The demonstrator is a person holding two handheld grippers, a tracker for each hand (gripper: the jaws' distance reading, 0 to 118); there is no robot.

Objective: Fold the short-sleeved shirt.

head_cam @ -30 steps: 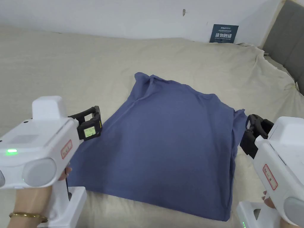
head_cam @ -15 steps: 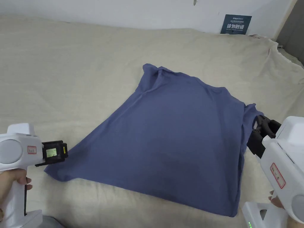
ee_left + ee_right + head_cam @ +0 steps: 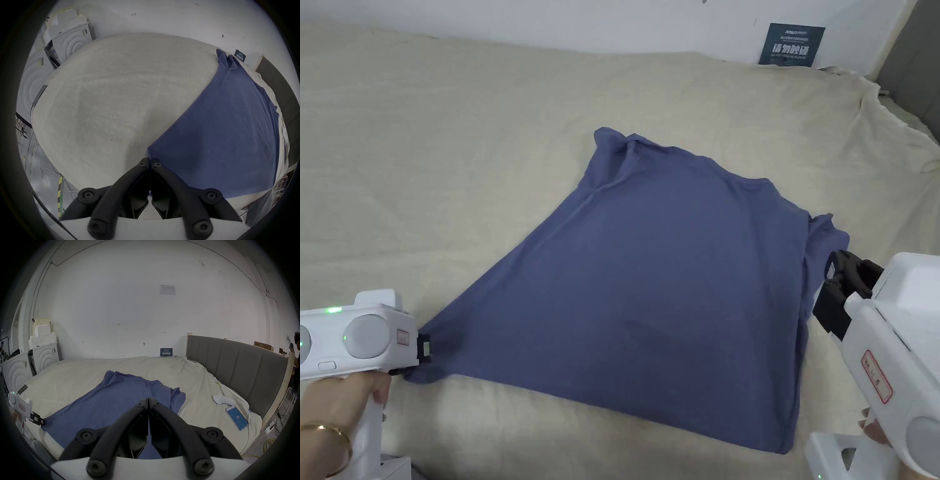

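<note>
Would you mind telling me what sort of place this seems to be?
Probably a bedroom mock-up in a workshop: a sheet-covered bed with a grey padded headboard, but also loose cables on bare floor and stacked foam packing.

A blue short-sleeved shirt (image 3: 669, 294) lies spread flat on the beige bed (image 3: 437, 162), back side up and mostly smooth. Its collar end points toward 12 o'clock, the hem toward 6. One sleeve bunches at 11 o'clock, the other at 3. The hem corner at 8 o'clock is drawn out to a point.
</note>
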